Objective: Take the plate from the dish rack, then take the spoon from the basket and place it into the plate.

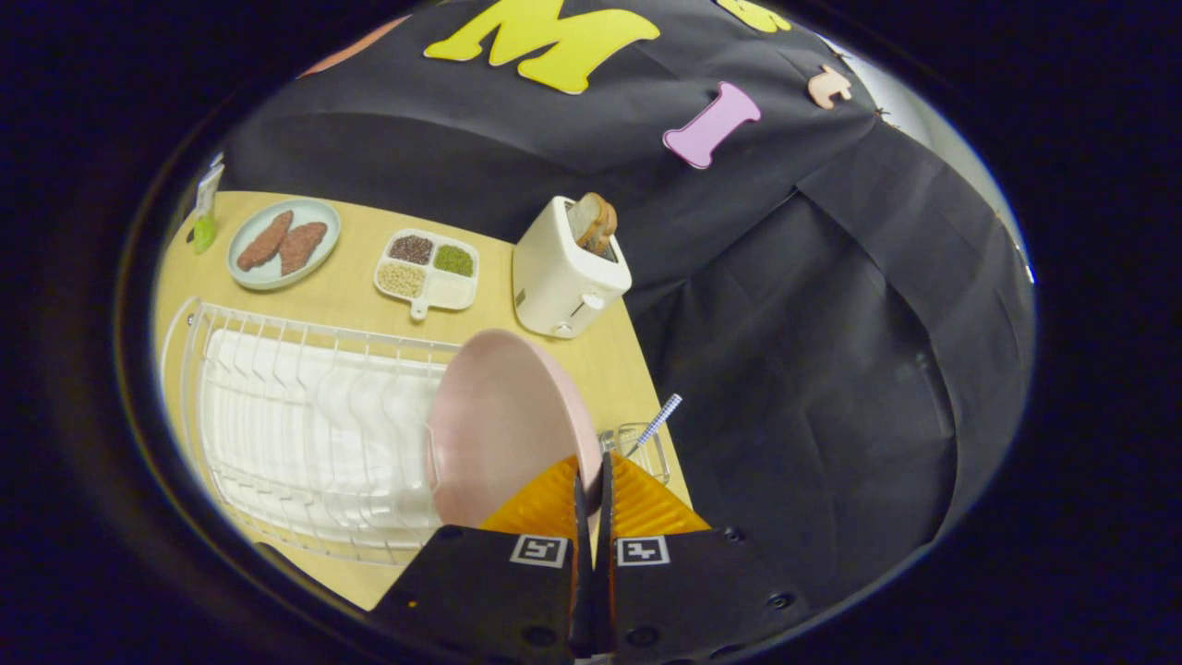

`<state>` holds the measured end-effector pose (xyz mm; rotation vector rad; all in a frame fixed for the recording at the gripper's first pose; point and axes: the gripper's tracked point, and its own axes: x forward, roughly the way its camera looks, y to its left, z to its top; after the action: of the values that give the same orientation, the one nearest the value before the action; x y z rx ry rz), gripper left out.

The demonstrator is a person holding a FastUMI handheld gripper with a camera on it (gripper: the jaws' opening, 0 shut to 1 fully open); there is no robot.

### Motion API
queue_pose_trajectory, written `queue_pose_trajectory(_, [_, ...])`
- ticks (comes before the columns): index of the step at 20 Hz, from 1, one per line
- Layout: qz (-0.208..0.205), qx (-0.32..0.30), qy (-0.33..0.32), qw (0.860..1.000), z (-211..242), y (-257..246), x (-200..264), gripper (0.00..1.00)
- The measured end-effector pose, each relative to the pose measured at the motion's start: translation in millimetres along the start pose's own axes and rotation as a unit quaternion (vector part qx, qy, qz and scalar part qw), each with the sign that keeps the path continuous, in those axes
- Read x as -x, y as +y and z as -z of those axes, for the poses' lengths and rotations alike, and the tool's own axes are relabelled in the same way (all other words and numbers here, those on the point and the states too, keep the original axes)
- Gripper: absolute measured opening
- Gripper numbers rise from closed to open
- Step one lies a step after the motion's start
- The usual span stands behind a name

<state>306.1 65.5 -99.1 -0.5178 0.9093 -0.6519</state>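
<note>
Plate point(503, 425) edge pinched between jaws of gripper point(591, 480), upright beside dish rack point(305, 434); spoon point(657, 420) just beyond.

Pink plate point(503, 425): lower rim hidden behind the gripper point(592, 480), jaws pinched on its edge at approx 5 o'clock. Plate covers the dish rack's point(305, 416) right end. Basket point(642, 448) mostly hidden by the jaws; only its wire top and a spoon handle point(660, 420) show, spoon bowl unseen. Small green item point(204, 222) at the counter's point(351, 296) far-left corner, approx 10 o'clock, too small to ID.
</note>
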Motion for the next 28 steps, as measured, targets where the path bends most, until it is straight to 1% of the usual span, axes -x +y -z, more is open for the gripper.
queue_pose_trajectory(1, [0.009,-0.004,-0.017,1.000,-6,-6,2,0.06])
queue_pose_trajectory(2, [0.039,-0.013,-0.042,0.998,-13,-20,9,0.06])
queue_pose_trajectory(3, [0.037,-0.018,-0.066,0.997,-20,-22,17,0.06])
queue_pose_trajectory(5, [0.021,-0.024,-0.075,0.997,-18,-23,29,0.06])
queue_pose_trajectory(7, [-0.017,-0.032,-0.079,0.996,-14,-22,41,0.06])
queue_pose_trajectory(10, [-0.102,-0.051,-0.080,0.990,18,-22,62,0.06])
queue_pose_trajectory(12, [-0.146,-0.058,-0.080,0.984,46,-24,72,0.06])
queue_pose_trajectory(15, [-0.201,-0.069,-0.098,0.972,91,-26,82,0.06])
queue_pose_trajectory(18, [-0.254,-0.086,-0.091,0.959,146,-20,75,0.06])
queue_pose_trajectory(20, [-0.276,-0.098,-0.072,0.954,183,-11,61,0.06])
queue_pose_trajectory(22, [-0.286,-0.103,-0.051,0.951,217,-1,43,0.06])
queue_pose_trajectory(26, [-0.309,-0.123,-0.019,0.943,250,19,13,0.06])
queue_pose_trajectory(28, [-0.320,-0.138,-0.009,0.937,258,26,2,0.06])
